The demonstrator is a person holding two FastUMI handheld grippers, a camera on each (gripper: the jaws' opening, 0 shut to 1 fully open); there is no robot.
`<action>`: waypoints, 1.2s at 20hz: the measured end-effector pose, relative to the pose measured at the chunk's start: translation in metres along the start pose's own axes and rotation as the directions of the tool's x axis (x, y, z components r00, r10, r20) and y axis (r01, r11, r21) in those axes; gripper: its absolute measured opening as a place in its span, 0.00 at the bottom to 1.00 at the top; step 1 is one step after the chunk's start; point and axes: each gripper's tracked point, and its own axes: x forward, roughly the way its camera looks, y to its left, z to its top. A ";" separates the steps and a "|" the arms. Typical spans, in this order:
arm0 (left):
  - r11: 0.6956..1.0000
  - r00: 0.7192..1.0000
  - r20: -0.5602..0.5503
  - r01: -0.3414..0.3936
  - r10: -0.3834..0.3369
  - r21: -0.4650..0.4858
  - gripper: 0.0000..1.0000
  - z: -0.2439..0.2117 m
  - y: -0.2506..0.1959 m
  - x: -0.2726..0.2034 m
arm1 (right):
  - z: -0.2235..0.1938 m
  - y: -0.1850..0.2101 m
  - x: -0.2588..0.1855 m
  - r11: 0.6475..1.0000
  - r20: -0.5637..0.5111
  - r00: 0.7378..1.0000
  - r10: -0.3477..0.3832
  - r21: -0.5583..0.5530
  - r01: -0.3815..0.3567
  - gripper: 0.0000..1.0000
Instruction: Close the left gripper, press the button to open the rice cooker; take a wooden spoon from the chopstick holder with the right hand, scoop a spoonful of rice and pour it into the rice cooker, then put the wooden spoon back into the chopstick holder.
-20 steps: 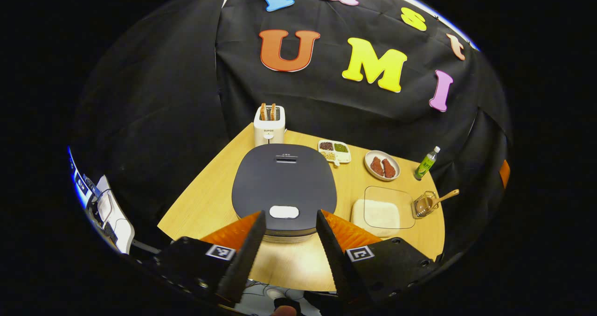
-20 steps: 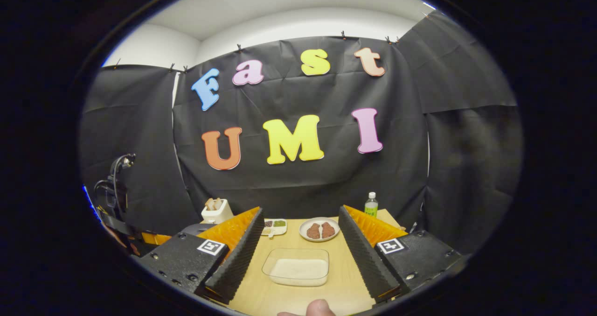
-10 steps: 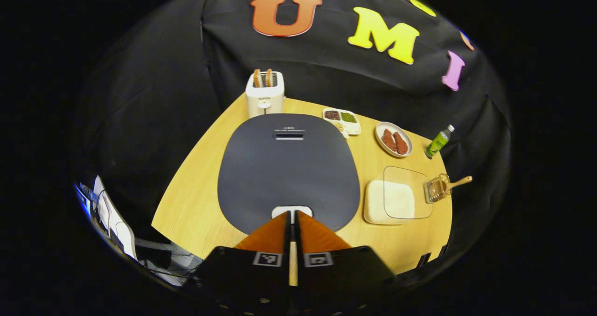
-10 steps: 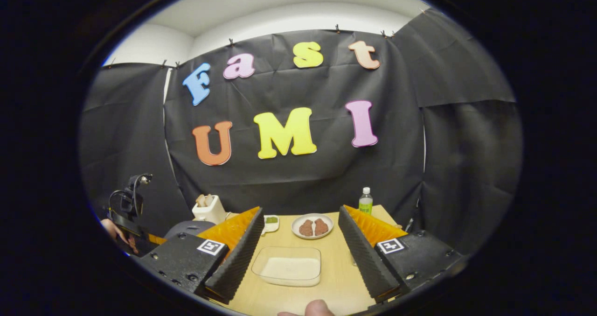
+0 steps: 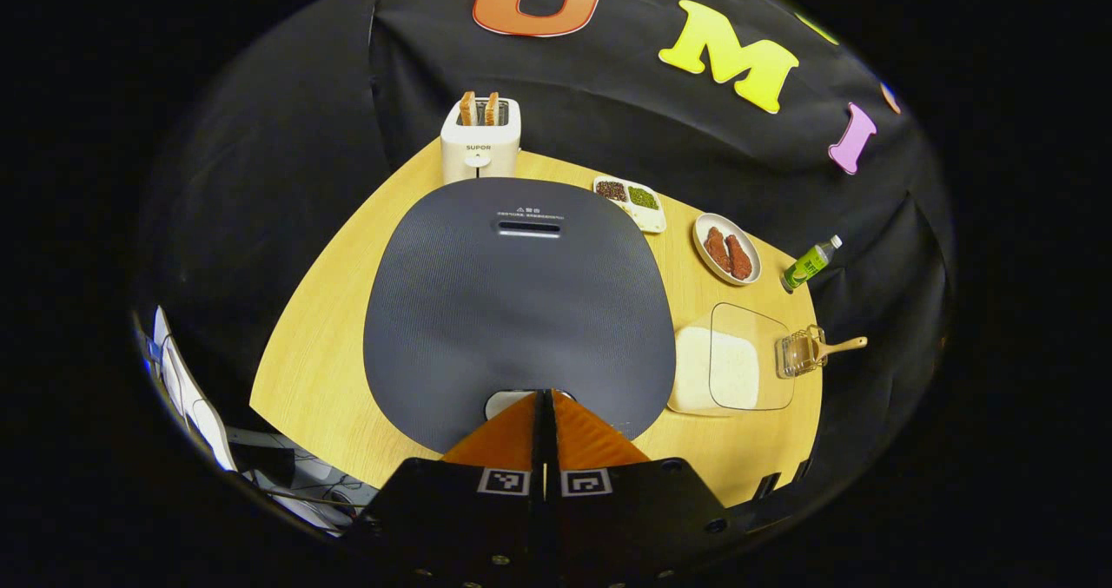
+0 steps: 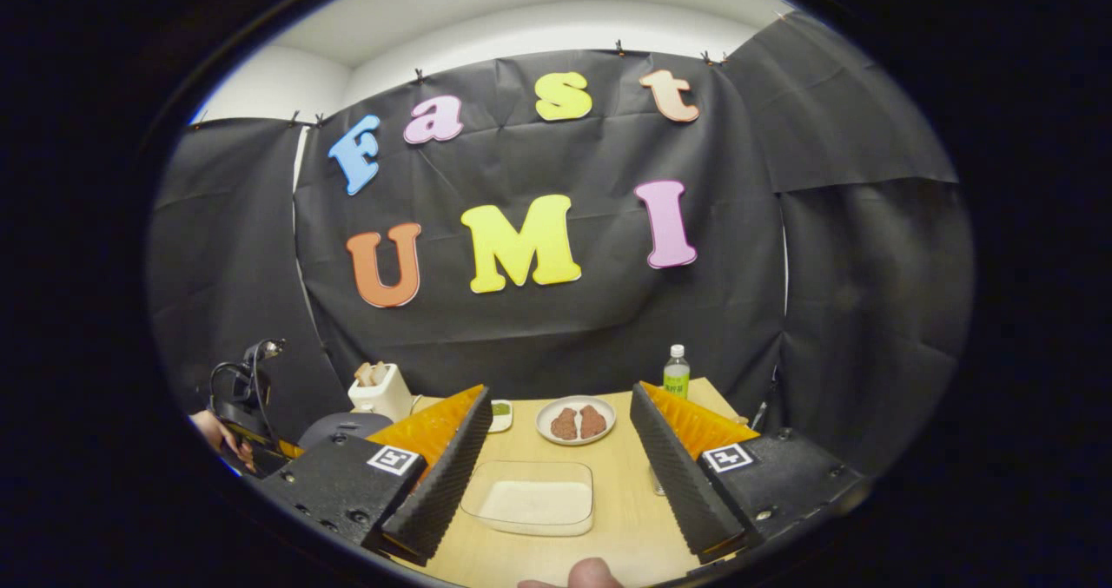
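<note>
While left gripper (image 5: 545, 394) sits with fingers pressed together, tips rest at white button (image 5: 504, 399) on front edge of rice cooker (image 5: 519, 301), lid down. Right gripper (image 6: 556, 458) spread wide, holding nothing, above rice container (image 6: 530, 498). Wooden spoon (image 5: 841, 346) in chopstick holder (image 5: 799, 353), right of container.

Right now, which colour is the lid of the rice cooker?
Dark grey-blue with a fine dotted texture; the lid shows best in the left gripper view.
</note>
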 end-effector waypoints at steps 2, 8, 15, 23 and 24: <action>1.000 1.000 -0.011 -0.005 0.005 -0.011 0.00 -0.004 0.001 -0.001 | -0.002 0.002 0.001 1.000 -0.003 1.000 0.005 0.000 -0.005 1.00; 0.999 0.999 -0.032 0.023 -0.024 -0.023 0.00 -0.007 0.002 0.004 | -0.011 0.009 0.001 1.000 -0.019 1.000 0.024 0.005 -0.024 1.00; 1.000 0.997 0.075 -0.009 0.008 0.015 0.01 0.004 -0.004 -0.017 | 0.007 -0.008 -0.018 1.000 0.023 1.000 -0.021 -0.014 0.021 1.00; 0.997 0.915 0.400 0.068 -0.052 -0.026 0.13 0.078 -0.027 -0.084 | 0.025 -0.012 -0.044 0.998 0.072 0.997 -0.033 -0.047 0.037 1.00; 0.997 0.894 0.444 0.079 -0.061 -0.022 0.26 0.089 -0.031 -0.098 | 0.028 -0.012 -0.046 0.998 0.078 0.996 -0.034 -0.050 0.038 1.00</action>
